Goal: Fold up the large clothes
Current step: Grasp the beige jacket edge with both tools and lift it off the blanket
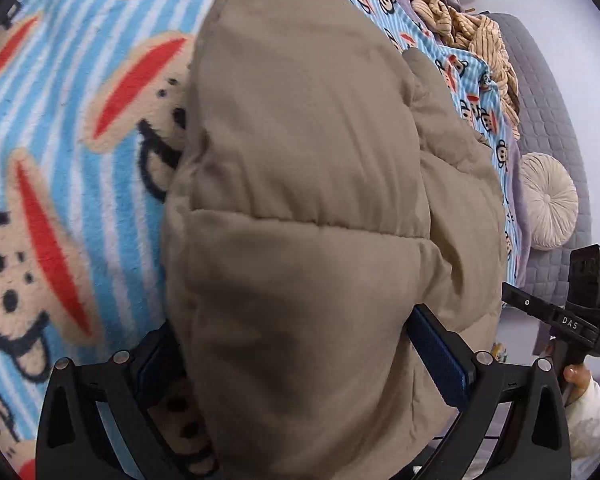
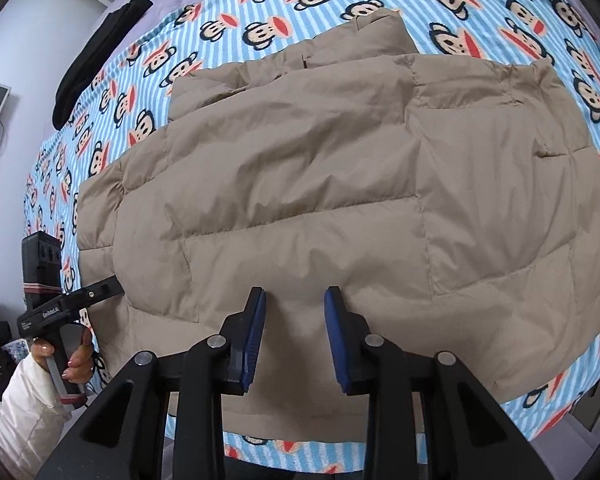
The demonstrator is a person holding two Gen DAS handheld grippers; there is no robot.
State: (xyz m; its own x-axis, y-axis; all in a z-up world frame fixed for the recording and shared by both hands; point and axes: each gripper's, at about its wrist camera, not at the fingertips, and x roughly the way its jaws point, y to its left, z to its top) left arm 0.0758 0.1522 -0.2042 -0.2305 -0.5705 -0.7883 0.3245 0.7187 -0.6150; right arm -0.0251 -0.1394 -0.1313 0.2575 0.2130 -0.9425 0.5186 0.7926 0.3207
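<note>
tan puffer jacket flat on the monkey-print blanket, long axis 9 to 3, collar toward 12, left gripper clamping its edge, right gripper pads apart at the hem

Bed spread with a blue striped monkey-print blanket. Grey quilted headboard with a round cream cushion against it. Pale walls; black cloth at the bed's far edge.
</note>
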